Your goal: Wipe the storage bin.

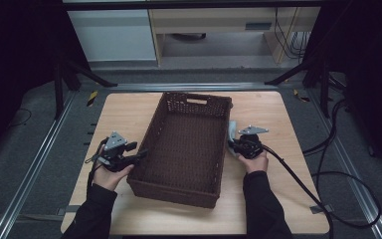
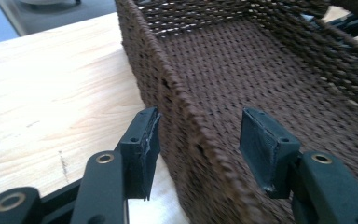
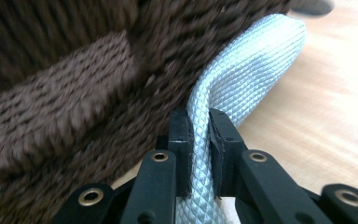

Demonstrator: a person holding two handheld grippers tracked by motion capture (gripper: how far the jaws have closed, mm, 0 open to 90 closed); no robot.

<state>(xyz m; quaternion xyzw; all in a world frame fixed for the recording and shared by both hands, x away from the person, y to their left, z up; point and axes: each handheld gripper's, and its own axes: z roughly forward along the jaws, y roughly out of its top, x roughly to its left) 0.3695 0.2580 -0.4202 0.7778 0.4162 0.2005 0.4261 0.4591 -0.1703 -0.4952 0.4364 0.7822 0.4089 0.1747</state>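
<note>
A dark brown woven basket (image 1: 171,191) lies empty in the middle of the wooden table (image 1: 278,114). My left gripper (image 1: 140,155) is at its left long wall. In the left gripper view the basket wall (image 2: 186,121) runs between the jaws of the left gripper (image 2: 200,140), which stand open astride the rim, with the inner pad clear of the weave. My right gripper (image 1: 235,145) is at the basket's right side, shut on a pale silver-blue quilted pouch (image 1: 232,130). The pouch (image 3: 247,70) is pinched flat between the right gripper's (image 3: 199,126) pads and leans against the basket's outer wall (image 3: 74,93).
Bare wood lies left of the basket (image 2: 51,93) and right of the pouch (image 3: 326,116). Black cables (image 1: 328,174) trail over the floor to the right of the table. Metal rails (image 1: 40,159) run along both sides, and cabinets (image 1: 114,35) stand beyond the far edge.
</note>
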